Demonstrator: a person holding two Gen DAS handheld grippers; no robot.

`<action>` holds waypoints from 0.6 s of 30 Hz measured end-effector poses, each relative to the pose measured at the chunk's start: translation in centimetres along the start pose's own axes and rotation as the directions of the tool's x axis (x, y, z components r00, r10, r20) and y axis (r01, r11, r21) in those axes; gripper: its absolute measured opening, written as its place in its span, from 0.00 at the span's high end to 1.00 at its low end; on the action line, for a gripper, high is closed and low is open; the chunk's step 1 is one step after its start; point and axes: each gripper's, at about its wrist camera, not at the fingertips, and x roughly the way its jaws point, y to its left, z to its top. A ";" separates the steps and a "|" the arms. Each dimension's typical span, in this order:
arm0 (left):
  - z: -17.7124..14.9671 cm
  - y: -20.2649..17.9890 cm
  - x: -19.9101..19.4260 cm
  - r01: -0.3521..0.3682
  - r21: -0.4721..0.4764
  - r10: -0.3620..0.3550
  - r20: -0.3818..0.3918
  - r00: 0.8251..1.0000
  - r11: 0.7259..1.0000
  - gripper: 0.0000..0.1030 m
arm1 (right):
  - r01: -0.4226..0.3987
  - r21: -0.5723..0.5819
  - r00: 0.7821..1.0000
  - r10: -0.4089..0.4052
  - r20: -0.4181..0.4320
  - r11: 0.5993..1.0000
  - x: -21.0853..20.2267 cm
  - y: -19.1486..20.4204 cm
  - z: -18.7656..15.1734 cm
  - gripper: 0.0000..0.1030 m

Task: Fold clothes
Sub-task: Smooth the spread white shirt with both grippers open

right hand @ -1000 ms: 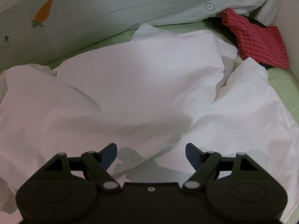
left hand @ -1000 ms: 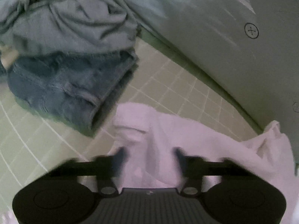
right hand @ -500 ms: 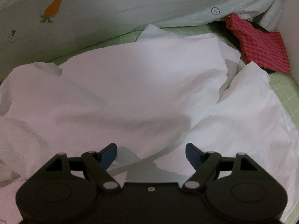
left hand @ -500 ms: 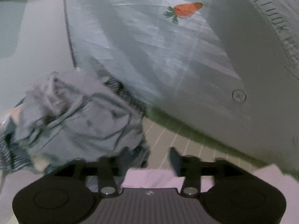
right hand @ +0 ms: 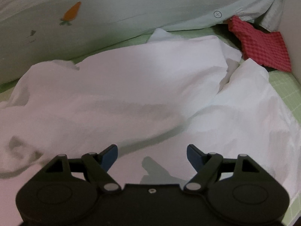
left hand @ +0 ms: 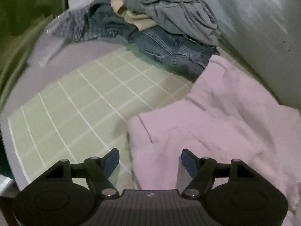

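A crumpled white garment lies on the green checked sheet, filling the right half of the left wrist view. My left gripper hovers over the garment's left edge; its jaws are opening and no cloth is pinched between them. In the right wrist view the same white garment spreads wide in loose folds. Above its near part my right gripper stands open, holding nothing.
A pile of clothes sits at the back: folded jeans, a grey garment, a checked one. A pale quilt with a carrot print lines the far side. A red waffle cloth lies at the back right.
The left gripper let go of the white cloth, its jaws spread, and it swung away over the sheet, now at the garment's left edge. The right gripper crept slightly forward, still open.
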 end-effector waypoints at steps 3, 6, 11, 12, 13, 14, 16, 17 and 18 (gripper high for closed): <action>-0.5 0.2 -0.3 0.075 -0.052 -0.075 -0.002 0.997 0.996 0.45 | -0.008 -0.012 1.000 0.007 -0.006 1.000 -1.2 0.7 -1.6 0.21; -0.7 -0.2 -0.7 0.048 -0.012 -0.048 0.012 0.999 0.999 0.88 | -0.006 -0.009 1.000 0.006 -0.005 1.000 -2.5 1.2 -3.2 0.21; -0.3 2.7 -1.1 0.081 -0.083 -0.079 0.024 0.997 0.993 0.89 | -0.001 0.036 1.000 0.002 -0.016 0.999 -4.1 1.9 -5.8 0.20; -0.1 3.6 -1.3 0.086 -0.096 -0.084 0.026 0.996 0.992 0.89 | 0.000 0.046 1.000 0.001 -0.022 0.999 -4.3 2.2 -6.4 0.20; 0.2 4.4 -1.6 0.078 -0.089 -0.075 0.035 0.997 0.993 0.89 | 0.000 0.050 1.000 0.001 -0.027 0.999 -4.5 2.7 -7.0 0.20; 0.5 5.2 -1.8 0.070 -0.080 -0.066 0.043 0.997 0.994 0.89 | -0.002 0.049 1.000 0.003 -0.030 0.999 -4.6 3.2 -7.6 0.20; 1.2 7.2 -2.0 0.051 -0.080 -0.046 0.058 0.997 0.995 0.89 | -0.007 0.044 0.999 0.008 -0.037 0.999 -4.9 4.2 -8.7 0.20; 1.7 8.3 -2.1 0.043 -0.092 -0.038 0.063 0.997 0.995 0.89 | -0.012 0.036 0.999 0.014 -0.040 0.999 -5.1 4.7 -9.3 0.20; 2.1 9.4 -2.1 0.034 -0.103 -0.028 0.067 0.997 0.994 0.89 | -0.018 0.025 0.999 0.019 -0.042 1.000 -5.3 5.2 -9.8 0.20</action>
